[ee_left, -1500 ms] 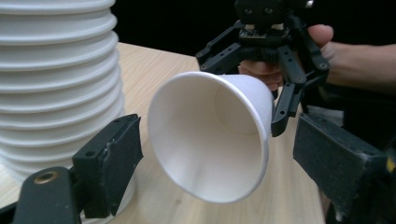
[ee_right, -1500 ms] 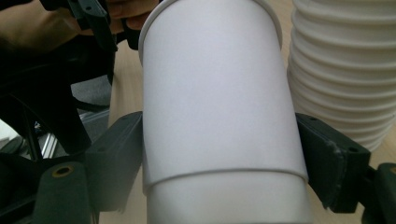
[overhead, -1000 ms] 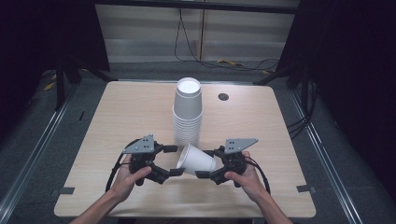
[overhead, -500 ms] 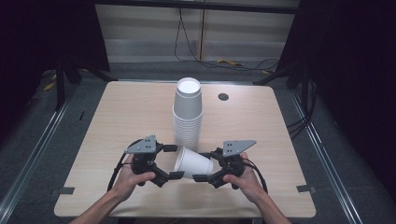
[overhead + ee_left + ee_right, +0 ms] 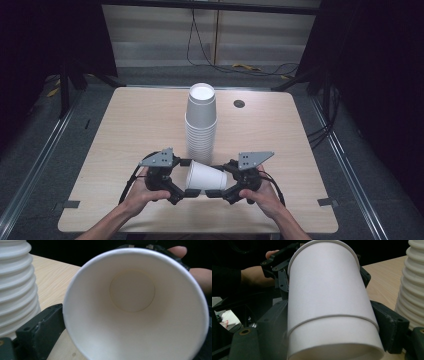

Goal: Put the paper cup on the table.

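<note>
A single white paper cup (image 5: 205, 176) lies on its side in the air near the table's front edge, with its rim to the left and its base to the right. My left gripper (image 5: 184, 177) brackets the rim end; one finger (image 5: 40, 327) touches the rim, and I look straight into the cup (image 5: 132, 305). My right gripper (image 5: 222, 181) is shut on the base end, with fingers (image 5: 269, 327) pressed on both sides of the cup (image 5: 327, 302). A tall stack of white cups (image 5: 201, 120) stands upside down just behind.
The light wooden table (image 5: 135, 130) has a dark round grommet (image 5: 239, 103) at the back right. The cup stack (image 5: 412, 285) is close beside both grippers. Cables lie on the floor beyond the far edge, and dark curtains surround the table.
Both grippers and the cup have moved slightly toward the person, and the cup has turned from a tilt to nearly level.
</note>
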{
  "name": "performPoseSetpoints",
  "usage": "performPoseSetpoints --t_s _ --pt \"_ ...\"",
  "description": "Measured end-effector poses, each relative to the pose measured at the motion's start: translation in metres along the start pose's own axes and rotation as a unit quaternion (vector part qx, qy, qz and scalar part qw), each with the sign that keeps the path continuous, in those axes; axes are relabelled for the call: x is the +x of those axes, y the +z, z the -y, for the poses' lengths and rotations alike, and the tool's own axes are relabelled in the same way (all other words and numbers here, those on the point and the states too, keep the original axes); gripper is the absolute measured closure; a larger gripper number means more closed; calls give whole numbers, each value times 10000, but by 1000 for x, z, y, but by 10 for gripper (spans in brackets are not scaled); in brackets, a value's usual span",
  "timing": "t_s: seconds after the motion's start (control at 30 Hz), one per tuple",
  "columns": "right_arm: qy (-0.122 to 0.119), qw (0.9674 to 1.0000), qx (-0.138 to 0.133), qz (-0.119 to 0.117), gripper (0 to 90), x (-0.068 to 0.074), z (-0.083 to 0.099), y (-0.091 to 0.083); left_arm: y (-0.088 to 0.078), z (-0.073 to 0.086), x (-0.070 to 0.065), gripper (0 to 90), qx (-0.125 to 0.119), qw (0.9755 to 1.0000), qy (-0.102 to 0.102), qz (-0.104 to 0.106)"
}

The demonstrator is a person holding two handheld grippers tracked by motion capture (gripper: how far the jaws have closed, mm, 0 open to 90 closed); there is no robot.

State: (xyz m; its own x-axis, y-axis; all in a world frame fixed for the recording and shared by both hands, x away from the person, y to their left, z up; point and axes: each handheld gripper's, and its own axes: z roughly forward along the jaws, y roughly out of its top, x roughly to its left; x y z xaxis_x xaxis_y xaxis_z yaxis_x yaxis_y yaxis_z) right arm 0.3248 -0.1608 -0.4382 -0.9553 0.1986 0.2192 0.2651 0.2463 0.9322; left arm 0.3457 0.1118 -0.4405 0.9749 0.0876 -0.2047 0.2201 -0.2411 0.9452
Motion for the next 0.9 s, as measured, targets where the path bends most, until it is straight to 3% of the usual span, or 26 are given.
performPoseSetpoints --t_s 0.13,0.37,0.9 --pt "-17 9998 193 48 214 0 1 1 -1 -3 -2 66 102 9998 164 -65" --pt "-105 9992 376 46 217 0 3 4 -3 -5 -1 88 283 9995 154 12" --pt "-173 9979 608 107 213 -1 6 9 -2 -8 -1 91 325 9992 212 -127"
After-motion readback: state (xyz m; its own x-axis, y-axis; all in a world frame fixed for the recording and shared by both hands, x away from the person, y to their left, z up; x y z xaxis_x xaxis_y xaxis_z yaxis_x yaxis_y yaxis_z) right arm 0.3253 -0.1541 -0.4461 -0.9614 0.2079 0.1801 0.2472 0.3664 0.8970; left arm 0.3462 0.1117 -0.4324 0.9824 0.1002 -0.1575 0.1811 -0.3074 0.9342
